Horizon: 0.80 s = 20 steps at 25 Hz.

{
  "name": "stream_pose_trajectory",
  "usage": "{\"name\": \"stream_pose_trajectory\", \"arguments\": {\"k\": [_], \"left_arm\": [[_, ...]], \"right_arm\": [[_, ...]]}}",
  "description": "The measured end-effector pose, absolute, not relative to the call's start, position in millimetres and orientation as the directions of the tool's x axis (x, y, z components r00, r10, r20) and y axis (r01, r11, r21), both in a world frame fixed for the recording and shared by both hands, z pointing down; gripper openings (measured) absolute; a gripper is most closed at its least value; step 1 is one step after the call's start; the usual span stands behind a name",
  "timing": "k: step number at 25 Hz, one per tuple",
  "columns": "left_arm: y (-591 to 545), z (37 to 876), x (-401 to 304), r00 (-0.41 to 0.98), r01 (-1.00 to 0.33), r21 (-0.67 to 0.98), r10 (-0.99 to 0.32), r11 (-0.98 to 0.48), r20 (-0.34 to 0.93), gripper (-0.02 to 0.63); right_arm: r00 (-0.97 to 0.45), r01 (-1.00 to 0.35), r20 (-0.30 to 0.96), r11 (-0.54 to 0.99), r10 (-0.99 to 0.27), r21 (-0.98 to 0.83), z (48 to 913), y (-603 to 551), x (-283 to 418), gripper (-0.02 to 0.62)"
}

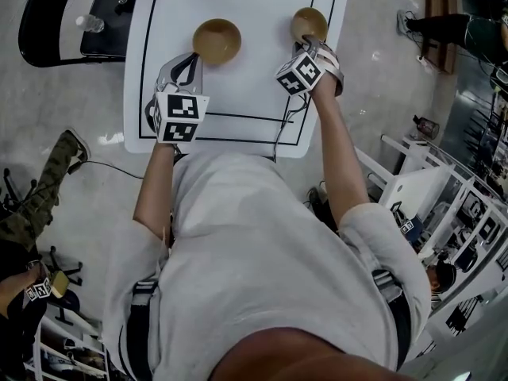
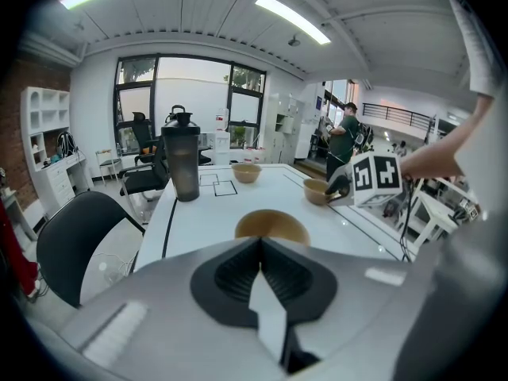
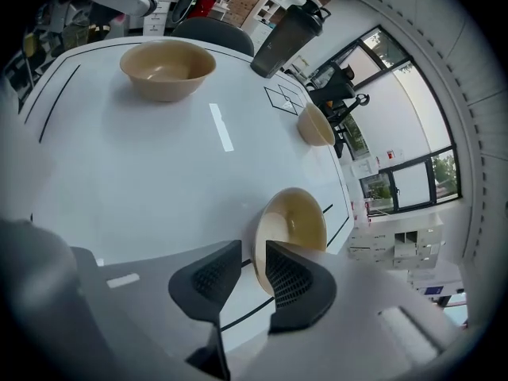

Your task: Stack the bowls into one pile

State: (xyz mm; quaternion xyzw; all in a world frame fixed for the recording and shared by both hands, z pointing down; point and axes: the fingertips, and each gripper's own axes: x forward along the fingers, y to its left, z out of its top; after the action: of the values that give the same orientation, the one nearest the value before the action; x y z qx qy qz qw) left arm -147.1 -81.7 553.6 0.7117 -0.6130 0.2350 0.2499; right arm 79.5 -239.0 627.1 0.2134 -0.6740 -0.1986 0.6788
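My left tool [image 2: 259, 243] is closed, its pads pressed together with nothing between them, and it hangs low over the near part of the white counter [image 1: 238, 94]. Just ahead of its tip stands the middle bowl [image 2: 271, 225], tan and upright. It is alone on the counter inside the black border line [image 1: 238, 118].

Off to the right, my right tool [image 3: 250, 254] points steeply down at the right-hand bowl [image 3: 295, 222], which stands near the counter's right edge, close to the border line. The tool's jaws are apart and straddle the bowl's near rim, one pad inside the bowl and the other outside. I can see a gap between the outer pad and the wall, so the tool is not gripping the bowl. Whether the inner pad touches the wall I cannot tell. The bowl rests on the counter, and from the left gripper view it looks upright. It and the middle bowl are well apart, so nothing is stacked yet.

Farther along the counter is the far bowl [image 2: 246, 173], also upright and on its own, well apart from the other two. It stands beside a small square outline [image 2: 225, 187] drawn on the surface. To the left of that outline is a tall dark shaker bottle [image 2: 182, 165] with its lid on.

A black chair [image 2: 75, 244] stands off the counter's left side. Beyond the far end are large windows [image 2: 190, 94], and a person in a green top [image 2: 345, 133] stands near white shelving.
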Motion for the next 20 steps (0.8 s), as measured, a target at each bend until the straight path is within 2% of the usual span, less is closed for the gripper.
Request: {"name": "stream_pose_trajectory", "arguments": {"k": [2, 20], "left_arm": [[-81.2, 555.1, -148.4, 0.137, -0.99, 0.066, -0.755, -0.124, 0.641, 0.002], [-70.8, 549.8, -144.1, 0.143, -0.989, 0.059, -0.765, -0.137, 0.628, 0.002]], "right_arm": [[0.011, -0.006, 0.829, 0.829, -0.56, 0.56, 628.6, -237.7, 76.5, 0.033], [-0.097, 0.001, 0.818, 0.822, -0.567, 0.57, 592.3, -200.1, 46.4, 0.026]]}}
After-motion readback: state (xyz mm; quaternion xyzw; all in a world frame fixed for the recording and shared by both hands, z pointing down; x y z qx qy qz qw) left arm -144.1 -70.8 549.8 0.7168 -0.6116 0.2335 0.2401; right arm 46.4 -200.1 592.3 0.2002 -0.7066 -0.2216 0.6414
